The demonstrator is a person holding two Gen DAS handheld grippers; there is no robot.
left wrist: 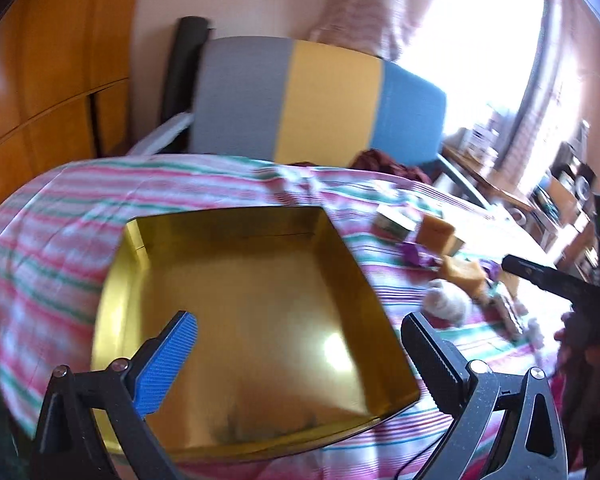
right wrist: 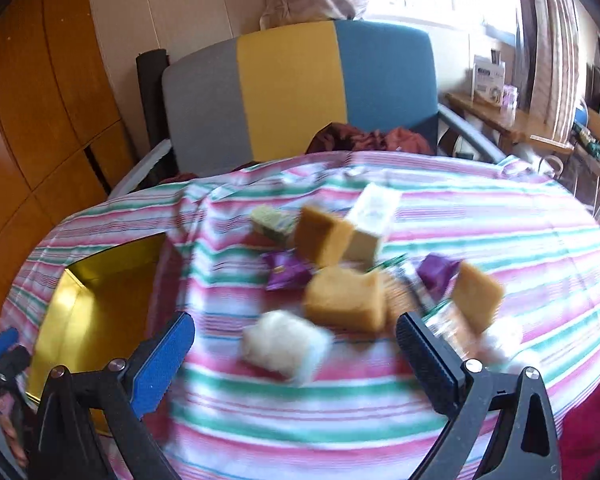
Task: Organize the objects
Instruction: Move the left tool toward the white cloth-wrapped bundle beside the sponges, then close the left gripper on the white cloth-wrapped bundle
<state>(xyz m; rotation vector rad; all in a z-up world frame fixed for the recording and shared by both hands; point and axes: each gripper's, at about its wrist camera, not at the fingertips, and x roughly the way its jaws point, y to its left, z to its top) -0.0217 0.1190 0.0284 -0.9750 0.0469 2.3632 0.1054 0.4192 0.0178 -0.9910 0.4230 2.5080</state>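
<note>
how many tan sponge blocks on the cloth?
3 in the right wrist view: one at the back against the white box, one in the middle, one tilted at right. Blurred pile; more may be hidden.

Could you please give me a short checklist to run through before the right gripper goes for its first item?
1. Right gripper open and holding nothing: ok.
2. Left gripper open and holding nothing: ok.
3. Gold tray has bare floor to receive items: ok.
4. White fluffy item sits apart from the pile, nearest the right gripper: ok.
5. Tan blocks and purple wrappers separable for a clean grasp: not ok, crowded together.
6. Striped cloth flat under the pile: cannot tell, picture blurred.
</note>
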